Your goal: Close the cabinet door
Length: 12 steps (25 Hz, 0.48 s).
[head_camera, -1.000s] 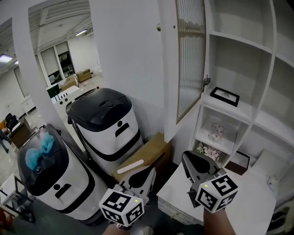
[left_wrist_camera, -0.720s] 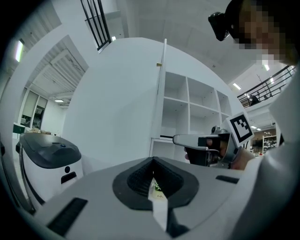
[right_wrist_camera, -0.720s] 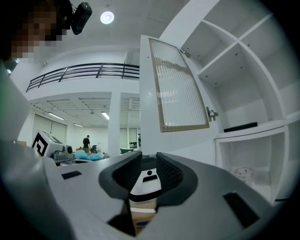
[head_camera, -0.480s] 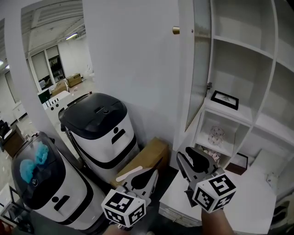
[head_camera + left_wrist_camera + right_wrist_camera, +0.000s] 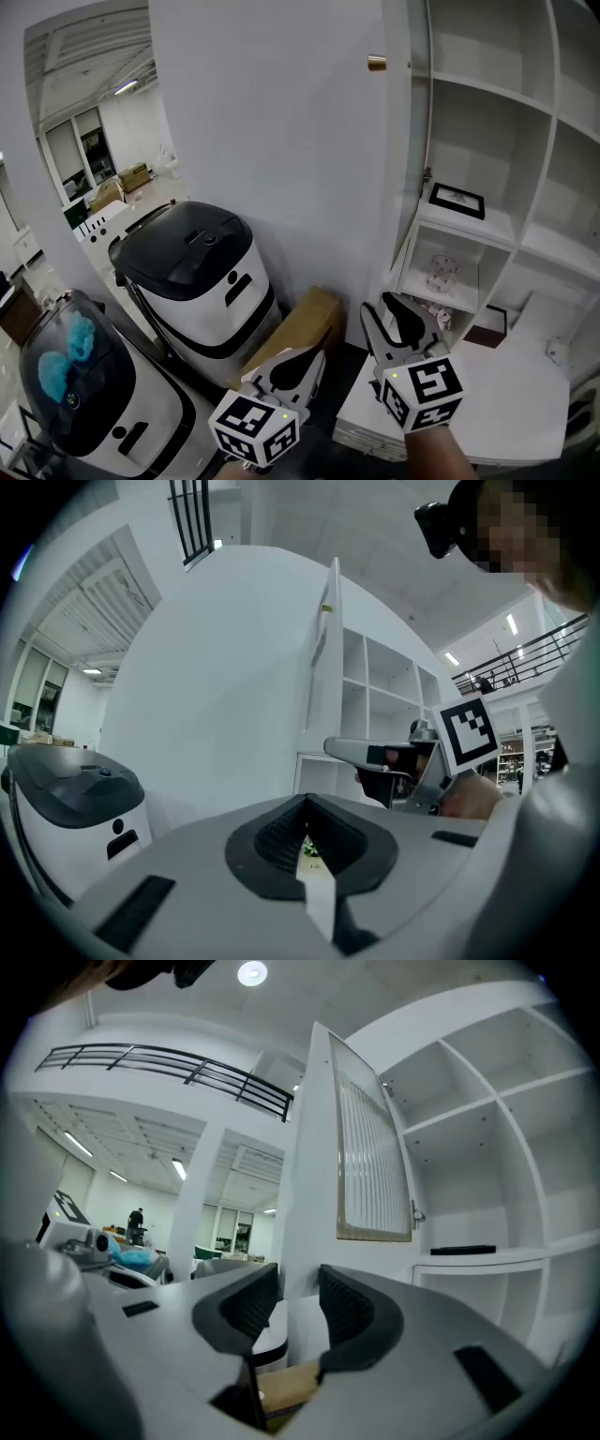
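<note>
"White wall (image 5: pixel 272 141) fills the centre, with an open hall and ceiling lights off to the left. One white machine with a black lid (image 5: pixel 192 267) stands against the wall, and a cardboard box (image 5: pixel 302 328) sits just beside it."

"Noted. Cabinet door?"

"The cabinet door (image 5: pixel 397 169) stands out from the cabinet (image 5: pixel 487 103), nearly edge-on in the head view. It has a brass knob (image 5: pixel 377 64) on its outer face and a ribbed panel facing the shelves. It is not closed. A framed picture (image 5: pixel 458 200) sits on a shelf behind it."

"Any contact with the grippers?"

"None — both are low in the head view, by the white tabletop (image 5: pixel 506 375). They are well below the knob and apart from the door."

"Right one?"

"On the right gripper (image 5: pixel 386 314) the jaws have just been opening. There is a clear gap between the pads and nothing in it. Its own view looks past them to the door's ribbed panel."

"Left?"

"On the left gripper (image 5: pixel 305 361) the jaws are together, the pads meet in a thin line, and it holds nothing. In its own view the door appears edge-on beyond the jaws, with the other gripper off to the right."
</note>
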### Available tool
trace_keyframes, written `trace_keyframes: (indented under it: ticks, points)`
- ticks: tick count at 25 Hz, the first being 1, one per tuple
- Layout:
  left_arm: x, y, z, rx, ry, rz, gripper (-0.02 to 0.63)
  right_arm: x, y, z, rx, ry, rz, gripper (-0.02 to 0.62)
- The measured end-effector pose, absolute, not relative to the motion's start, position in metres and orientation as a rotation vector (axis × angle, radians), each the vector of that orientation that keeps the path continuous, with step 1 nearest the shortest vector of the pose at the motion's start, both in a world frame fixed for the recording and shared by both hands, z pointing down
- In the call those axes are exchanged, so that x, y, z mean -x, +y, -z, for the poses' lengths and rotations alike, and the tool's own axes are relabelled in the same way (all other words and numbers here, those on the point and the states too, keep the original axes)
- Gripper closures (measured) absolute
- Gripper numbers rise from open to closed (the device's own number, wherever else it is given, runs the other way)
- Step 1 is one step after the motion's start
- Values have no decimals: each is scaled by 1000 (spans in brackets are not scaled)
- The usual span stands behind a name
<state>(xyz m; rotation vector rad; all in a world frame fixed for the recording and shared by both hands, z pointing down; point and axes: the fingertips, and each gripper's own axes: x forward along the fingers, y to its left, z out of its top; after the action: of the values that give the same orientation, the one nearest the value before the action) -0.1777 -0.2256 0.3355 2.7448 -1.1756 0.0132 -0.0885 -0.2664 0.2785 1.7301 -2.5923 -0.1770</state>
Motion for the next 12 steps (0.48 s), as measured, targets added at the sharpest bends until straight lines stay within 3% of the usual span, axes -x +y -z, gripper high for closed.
trace_keyframes:
  ticks: [12]
  points:
    - [177,-238,-340,-2770,-1080,4,601,86,-266,-278,-1779,-2597,140,466]
